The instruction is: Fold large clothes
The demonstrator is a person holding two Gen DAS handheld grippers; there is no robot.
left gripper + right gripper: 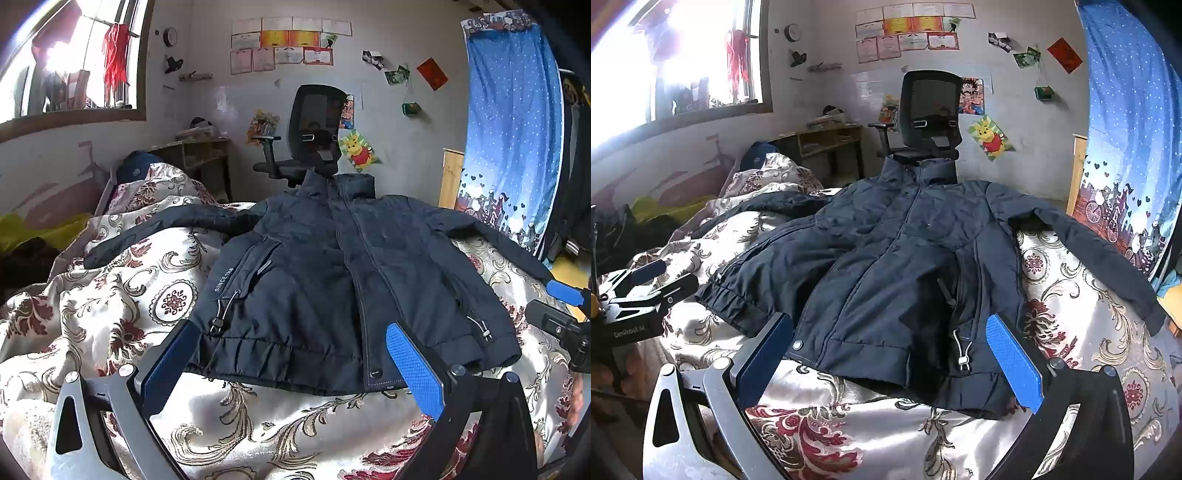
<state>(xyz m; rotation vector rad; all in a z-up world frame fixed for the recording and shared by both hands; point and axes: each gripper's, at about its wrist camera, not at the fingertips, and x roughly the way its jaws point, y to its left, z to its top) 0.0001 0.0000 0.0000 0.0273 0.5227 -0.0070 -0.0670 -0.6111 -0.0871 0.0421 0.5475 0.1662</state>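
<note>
1. Your jacket (332, 280) lies front up on the bed (122, 295), collar at 12 o'clock, sleeves out toward 9 and 3.
2. Your left hand-held gripper (291, 354) hangs over the hem, jaws wide, holding nothing.
3. Your right hand-held gripper (890, 350) likewise: wide, empty.

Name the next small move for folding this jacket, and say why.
Probably bring the right tongs down onto the right sleeve to fold it across the chest. The dark jacket lies flat, front up, both sleeves spread on the patterned quilt, and both tongs stand open and empty near the hem.
</note>
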